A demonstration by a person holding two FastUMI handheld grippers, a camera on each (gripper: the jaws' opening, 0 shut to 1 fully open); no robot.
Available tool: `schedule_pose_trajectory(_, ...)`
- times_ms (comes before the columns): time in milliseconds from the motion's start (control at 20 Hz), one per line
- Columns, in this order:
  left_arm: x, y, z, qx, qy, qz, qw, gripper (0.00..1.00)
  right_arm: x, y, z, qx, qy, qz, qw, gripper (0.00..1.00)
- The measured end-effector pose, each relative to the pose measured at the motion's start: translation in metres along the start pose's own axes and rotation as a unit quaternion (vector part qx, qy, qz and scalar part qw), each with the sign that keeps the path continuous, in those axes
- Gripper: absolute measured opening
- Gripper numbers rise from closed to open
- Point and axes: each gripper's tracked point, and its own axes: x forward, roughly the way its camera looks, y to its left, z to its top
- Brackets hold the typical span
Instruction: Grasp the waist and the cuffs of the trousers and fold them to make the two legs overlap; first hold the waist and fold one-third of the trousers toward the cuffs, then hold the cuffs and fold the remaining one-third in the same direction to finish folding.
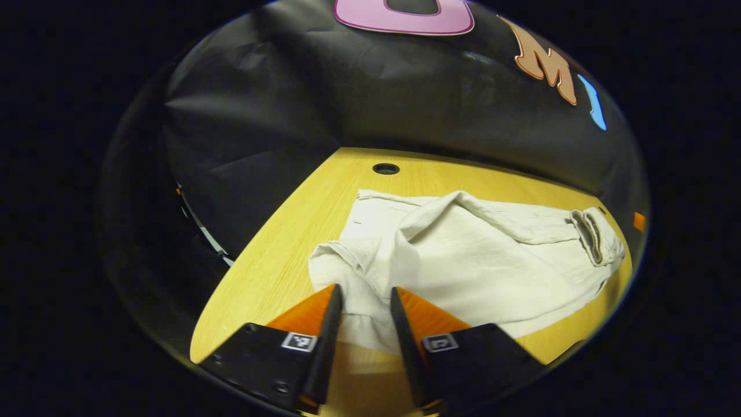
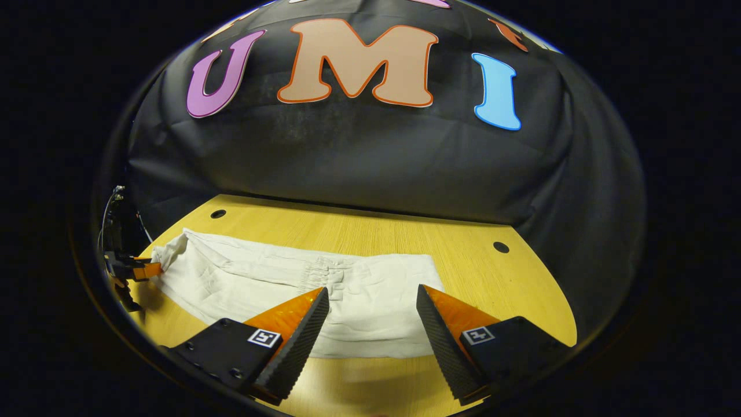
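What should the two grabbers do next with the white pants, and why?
Probably lower and close both grippers on the near edge of the trousers. The left gripper is open with cloth between its fingers, at the end with a raised fold. The right gripper is open above the other end. The trousers lie spread along the table, and neither gripper grips them yet.

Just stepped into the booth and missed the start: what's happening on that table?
A person with a gripper in each hand is folding pale trousers on a wooden table. The left gripper has its fingers open around a fold of cloth at one end. The right gripper hangs open above the other end, gripping nothing. The trousers lie rumpled, no neat fold made yet.
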Motion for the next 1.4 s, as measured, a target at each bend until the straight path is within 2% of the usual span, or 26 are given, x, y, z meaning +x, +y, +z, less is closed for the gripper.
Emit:
schedule_pose_trajectory(150,0.002,-0.006,0.003,-0.032,-0.016,-0.008,0.999,0.15,-0.005,-0.003,-0.001,-0.004,-0.002,0.001,1.000,0.98)
schedule_pose_trajectory(200,0.000,-0.006,0.002,-0.041,-0.018,-0.009,0.999,0.15,-0.008,-0.008,0.001,-0.007,-0.003,-0.001,1.000,0.98)
schedule_pose_trajectory(250,0.001,-0.005,0.004,-0.051,-0.017,-0.008,0.999,0.06,-0.010,-0.011,0.002,-0.009,-0.005,-0.002,1.000,0.97)
schedule_pose_trajectory(350,-0.001,-0.006,0.008,-0.082,-0.016,-0.003,0.996,0.00,-0.012,-0.017,0.004,-0.013,-0.010,-0.004,1.000,0.97)
schedule_pose_trajectory(500,-0.009,-0.009,0.014,-0.066,-0.011,0.007,0.998,0.00,-0.014,-0.031,0.010,-0.015,-0.018,-0.006,1.000,0.97)
schedule_pose_trajectory(750,-0.034,-0.050,0.075,-0.040,-0.074,-0.011,0.996,0.00,-0.022,-0.052,0.012,-0.008,-0.030,-0.001,0.999,0.98)
schedule_pose_trajectory(1000,-0.057,-0.102,0.119,-0.028,-0.107,-0.031,0.993,0.00,-0.026,-0.075,0.008,-0.014,-0.037,0.006,0.999,0.98)
schedule_pose_trajectory(1400,-0.078,-0.202,0.163,0.008,-0.142,-0.074,0.987,0.00,-0.037,-0.129,-0.011,0.003,-0.035,0.002,0.999,0.98)
